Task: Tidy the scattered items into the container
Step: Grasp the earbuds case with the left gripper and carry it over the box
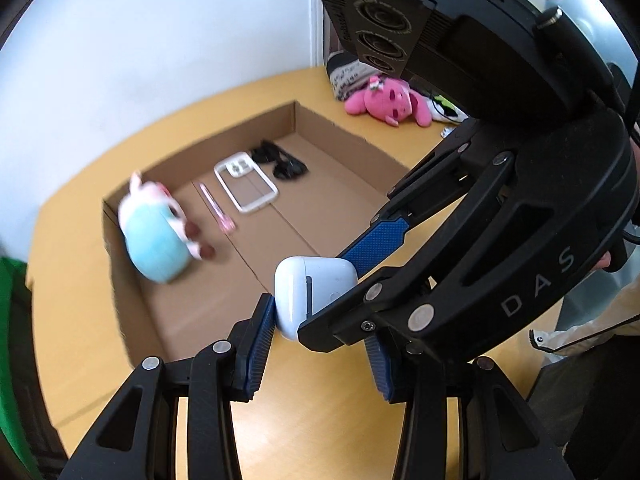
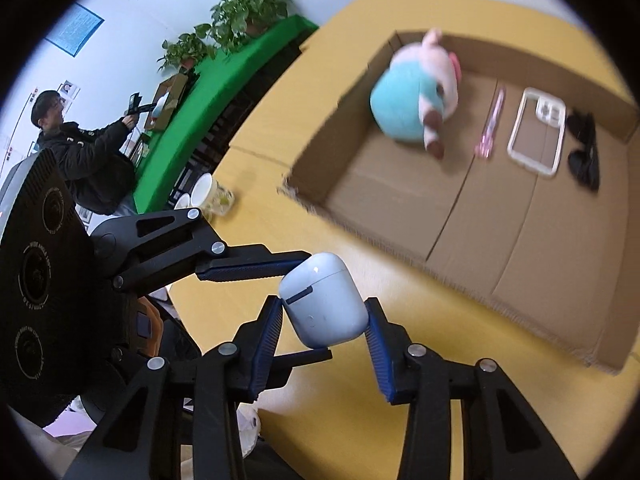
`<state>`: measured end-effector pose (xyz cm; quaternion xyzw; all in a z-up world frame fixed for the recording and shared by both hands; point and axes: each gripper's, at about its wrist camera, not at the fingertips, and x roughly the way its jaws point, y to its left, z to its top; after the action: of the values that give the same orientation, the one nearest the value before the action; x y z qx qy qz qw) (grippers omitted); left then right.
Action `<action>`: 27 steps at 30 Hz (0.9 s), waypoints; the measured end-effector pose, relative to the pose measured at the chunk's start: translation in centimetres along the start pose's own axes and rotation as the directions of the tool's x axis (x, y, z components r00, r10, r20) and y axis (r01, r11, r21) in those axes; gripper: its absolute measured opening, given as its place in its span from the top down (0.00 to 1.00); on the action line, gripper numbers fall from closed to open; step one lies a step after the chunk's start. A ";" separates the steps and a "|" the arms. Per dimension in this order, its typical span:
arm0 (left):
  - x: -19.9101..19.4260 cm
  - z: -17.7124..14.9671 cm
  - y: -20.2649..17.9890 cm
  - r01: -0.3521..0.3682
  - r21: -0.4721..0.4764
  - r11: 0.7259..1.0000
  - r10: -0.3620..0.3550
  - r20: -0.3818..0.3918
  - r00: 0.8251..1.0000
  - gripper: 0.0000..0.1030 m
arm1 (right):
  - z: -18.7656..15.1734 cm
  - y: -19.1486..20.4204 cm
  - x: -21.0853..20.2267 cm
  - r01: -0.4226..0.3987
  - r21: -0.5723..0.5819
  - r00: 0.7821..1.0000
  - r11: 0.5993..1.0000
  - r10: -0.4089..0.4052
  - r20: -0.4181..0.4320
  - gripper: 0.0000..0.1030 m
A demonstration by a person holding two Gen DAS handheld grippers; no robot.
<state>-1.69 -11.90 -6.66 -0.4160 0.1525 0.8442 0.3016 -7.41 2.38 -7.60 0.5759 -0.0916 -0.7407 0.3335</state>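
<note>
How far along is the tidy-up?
Done: teal plush, pink pen, clear phone case and sunglasses lie in the cardboard box. In hand: the white earbud case, between the right gripper fingers, left gripper alongside. Left: the pink plush on the table.

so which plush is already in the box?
The blue-and-pink plush, lying in the cardboard box. The pink plush lies outside on the table.
</note>
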 end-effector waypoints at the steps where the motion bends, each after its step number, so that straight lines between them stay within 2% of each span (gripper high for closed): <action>1: -0.4 0.2 0.4 -0.006 0.006 1.000 0.006 0.007 1.000 0.55 | 0.4 0.2 -0.2 0.007 -0.004 1.000 1.000 -0.007 0.006 0.61; 7: -1.4 1.6 4.1 -0.038 0.000 0.999 0.038 0.036 0.999 0.55 | 4.2 1.1 -0.5 0.029 -0.032 0.999 0.999 -0.027 0.032 0.61; 12: -0.4 1.5 7.9 -0.046 -0.023 0.999 0.047 0.013 0.999 0.55 | 7.9 1.2 1.9 0.008 -0.048 1.000 0.999 -0.007 0.018 0.61; 14: 0.8 1.2 9.4 -0.052 -0.037 0.998 0.052 -0.014 0.999 0.55 | 9.1 1.0 3.3 0.001 -0.054 1.000 0.999 -0.001 0.000 0.62; 15: 1.4 0.9 10.1 -0.060 -0.044 0.997 0.058 -0.030 0.998 0.55 | 9.8 0.7 4.0 -0.007 -0.053 1.000 0.999 0.007 -0.009 0.68; 17: 2.7 0.2 11.6 -0.048 -0.079 0.996 0.044 -0.055 0.998 0.55 | 10.9 -0.1 5.6 -0.033 -0.045 0.999 0.998 0.032 -0.034 0.72; 23: 7.0 -1.3 14.5 -0.040 -0.147 0.988 0.019 -0.142 0.990 0.55 | 13.1 -1.9 11.3 -0.057 -0.061 0.990 0.997 0.048 -0.132 0.72; 27: 10.1 -2.1 15.7 -0.025 -0.184 0.983 -0.016 -0.219 0.976 0.55 | 13.9 -3.7 14.5 -0.084 -0.039 0.980 0.996 0.076 -0.182 0.72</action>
<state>-15.20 -21.22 -15.82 -0.5327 0.1066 0.8043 0.2408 -23.18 -6.89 -16.56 0.6286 -0.0670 -0.6734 0.3832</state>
